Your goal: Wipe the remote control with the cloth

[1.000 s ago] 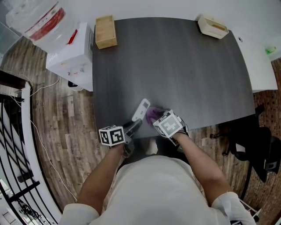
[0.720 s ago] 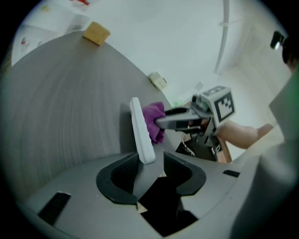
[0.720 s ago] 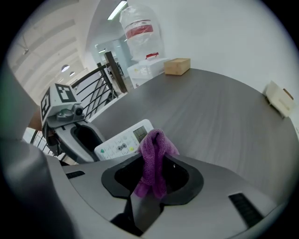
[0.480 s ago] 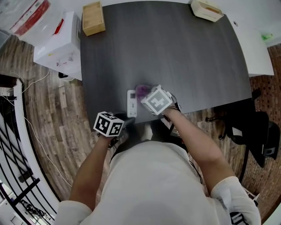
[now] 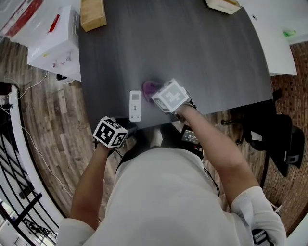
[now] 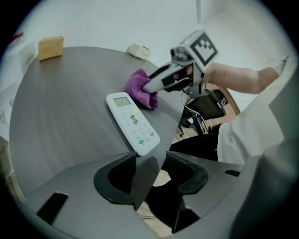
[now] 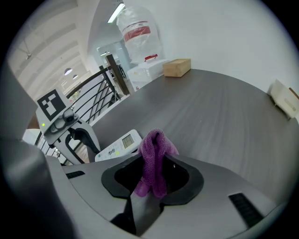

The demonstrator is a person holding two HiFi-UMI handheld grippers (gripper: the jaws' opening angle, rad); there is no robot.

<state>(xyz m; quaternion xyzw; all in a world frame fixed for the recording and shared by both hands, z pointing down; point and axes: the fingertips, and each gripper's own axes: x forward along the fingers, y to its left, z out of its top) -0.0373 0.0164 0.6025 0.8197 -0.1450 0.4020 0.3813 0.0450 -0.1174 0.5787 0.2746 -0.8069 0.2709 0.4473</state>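
Observation:
The white remote control [image 5: 135, 105] lies flat, buttons up, near the front edge of the dark grey table [image 5: 192, 53]. My left gripper [image 5: 129, 129] hangs just behind the remote's near end at the table edge. Its jaws are opening with nothing between them, and the remote [image 6: 133, 122] lies free ahead of them. My right gripper [image 5: 154, 91] is shut on a bunched purple cloth [image 5: 148, 87], which rests on the table right beside the remote's display end. The cloth [image 7: 154, 156] stands pinched between the right jaws, and the remote [image 7: 117, 145] shows to their left.
A wooden box [image 5: 93, 13] and a beige holder [image 5: 222, 5] sit at the table's far corners. A white carton [image 5: 53, 41] stands on the floor at the left. A white table [image 5: 272, 43] adjoins on the right, with a black chair [image 5: 274, 139] below it.
The left gripper has let go of the remote, which went from tilted in its jaws to lying flat on the table. That gripper has drawn back to the table edge. The right gripper still holds the cloth.

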